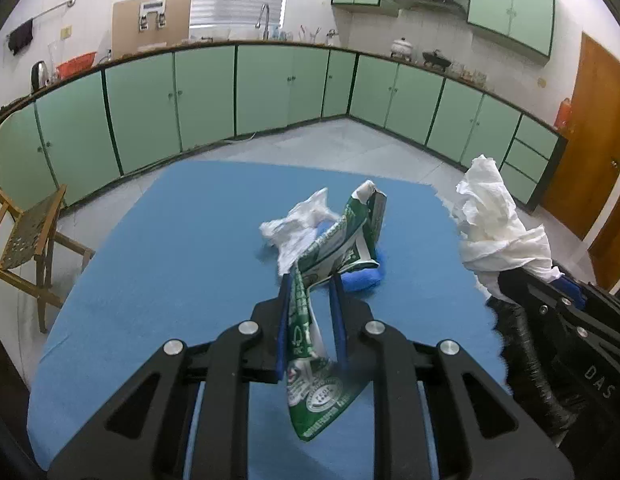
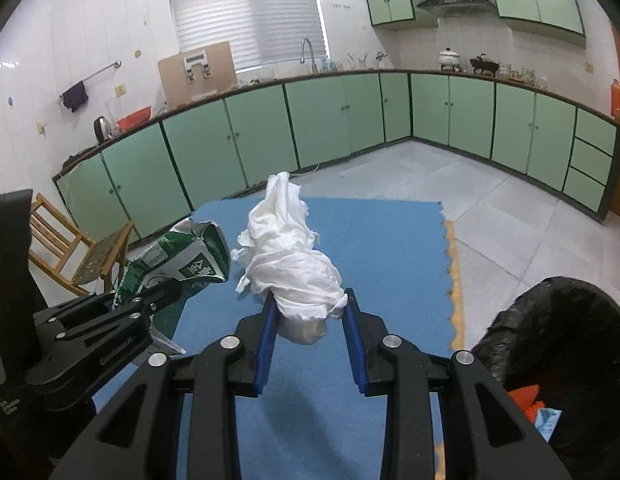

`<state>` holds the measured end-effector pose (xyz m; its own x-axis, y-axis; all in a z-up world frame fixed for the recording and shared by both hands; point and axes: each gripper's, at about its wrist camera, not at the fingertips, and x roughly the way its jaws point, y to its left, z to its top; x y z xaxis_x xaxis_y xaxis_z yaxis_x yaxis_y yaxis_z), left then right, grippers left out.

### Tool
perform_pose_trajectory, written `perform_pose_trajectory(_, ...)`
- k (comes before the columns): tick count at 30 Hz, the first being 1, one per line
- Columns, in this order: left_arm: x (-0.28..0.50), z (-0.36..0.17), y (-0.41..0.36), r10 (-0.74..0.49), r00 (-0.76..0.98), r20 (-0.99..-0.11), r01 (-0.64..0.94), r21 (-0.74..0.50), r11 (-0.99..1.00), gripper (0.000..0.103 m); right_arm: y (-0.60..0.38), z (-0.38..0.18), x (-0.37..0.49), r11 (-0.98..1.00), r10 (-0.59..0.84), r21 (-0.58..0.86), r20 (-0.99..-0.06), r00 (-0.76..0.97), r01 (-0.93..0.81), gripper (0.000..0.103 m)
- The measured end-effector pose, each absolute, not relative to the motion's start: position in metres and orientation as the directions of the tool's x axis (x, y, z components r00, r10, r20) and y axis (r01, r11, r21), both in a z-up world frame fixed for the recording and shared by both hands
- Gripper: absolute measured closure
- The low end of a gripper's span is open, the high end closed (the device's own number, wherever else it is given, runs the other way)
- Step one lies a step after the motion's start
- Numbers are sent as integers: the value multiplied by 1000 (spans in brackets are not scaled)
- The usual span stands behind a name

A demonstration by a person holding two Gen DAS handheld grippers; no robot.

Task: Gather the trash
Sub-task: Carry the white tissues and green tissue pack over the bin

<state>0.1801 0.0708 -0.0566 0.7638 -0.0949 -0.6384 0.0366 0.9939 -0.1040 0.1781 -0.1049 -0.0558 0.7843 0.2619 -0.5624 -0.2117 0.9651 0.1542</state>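
A tabletop [image 1: 157, 264] covered in blue cloth carries the things. Just ahead of the left tongs [image 1: 310, 284], a crumpled white tissue [image 1: 297, 220] lies on the cloth, and a blue rolled object [image 1: 366, 278] sits just to its right, partly hidden behind the green wrapper [image 1: 334, 248] raised in those tongs. The cloth's right edge is jagged, with a yellow strip [image 2: 456, 280] showing beside it, to the right of the right tongs [image 2: 310, 308].

My left black plastic two-finger gripper [image 1: 310, 292] and its right twin [image 2: 310, 312] carry blue ribbed pads [image 2: 265, 344], round silver screws [image 2: 391, 340] and slotted arms.
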Motion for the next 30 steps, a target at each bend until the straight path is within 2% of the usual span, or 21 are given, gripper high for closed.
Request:
perform_pose_trajectory(12, 148, -31, -2, -183, 784, -593, 155, -99, 983, 86, -177, -31, 138, 981, 185, 144, -518, 835, -127, 72)
perform_pose_trajectory(30, 124, -26, -130, -362, 742, -564, 371, -103, 923, 86, -307, -26, 78, 989, -45, 102, -508, 860, 111, 72)
